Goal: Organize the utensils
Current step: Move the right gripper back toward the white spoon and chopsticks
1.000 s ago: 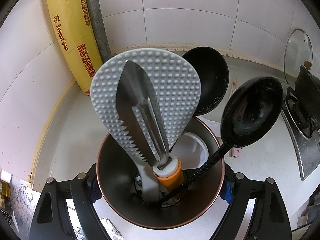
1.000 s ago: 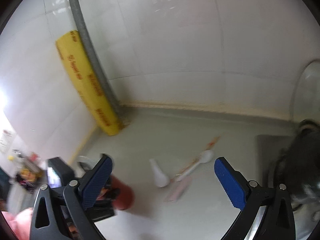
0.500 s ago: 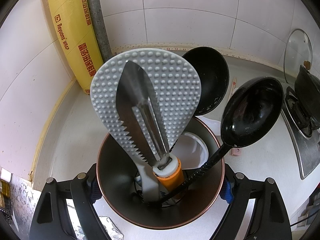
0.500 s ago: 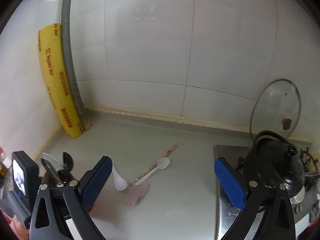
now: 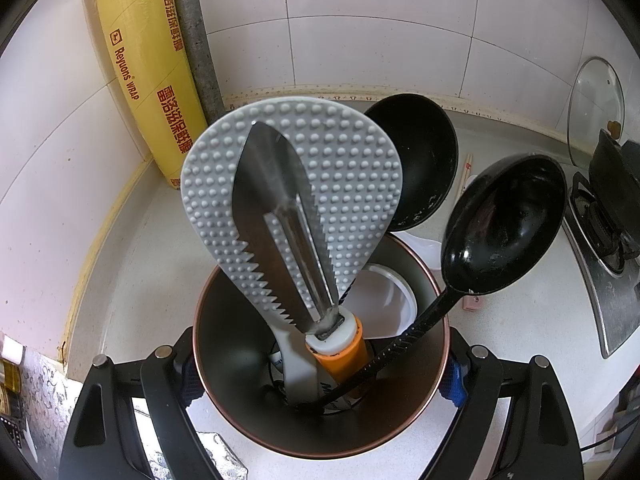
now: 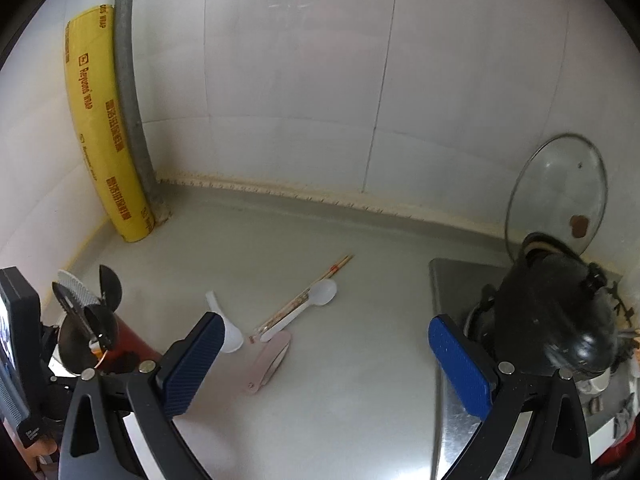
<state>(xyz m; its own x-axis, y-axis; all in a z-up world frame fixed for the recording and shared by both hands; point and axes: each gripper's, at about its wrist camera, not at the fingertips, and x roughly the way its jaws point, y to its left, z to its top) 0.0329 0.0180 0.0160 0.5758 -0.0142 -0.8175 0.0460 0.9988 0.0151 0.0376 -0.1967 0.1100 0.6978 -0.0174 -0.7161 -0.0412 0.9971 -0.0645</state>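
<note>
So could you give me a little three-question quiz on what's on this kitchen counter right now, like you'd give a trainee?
1. True or false: the utensil holder clamped in the left gripper is empty.
2. Which lies loose on the counter? A) a fork B) a pair of chopsticks C) a whisk
3. Fill in: the right gripper has its jaws ____.

Key
1. False: it holds a grey dotted paddle, a serrated peeler and two black ladles.
2. B, beside a white spoon.
3. Open, with nothing between them.
</note>
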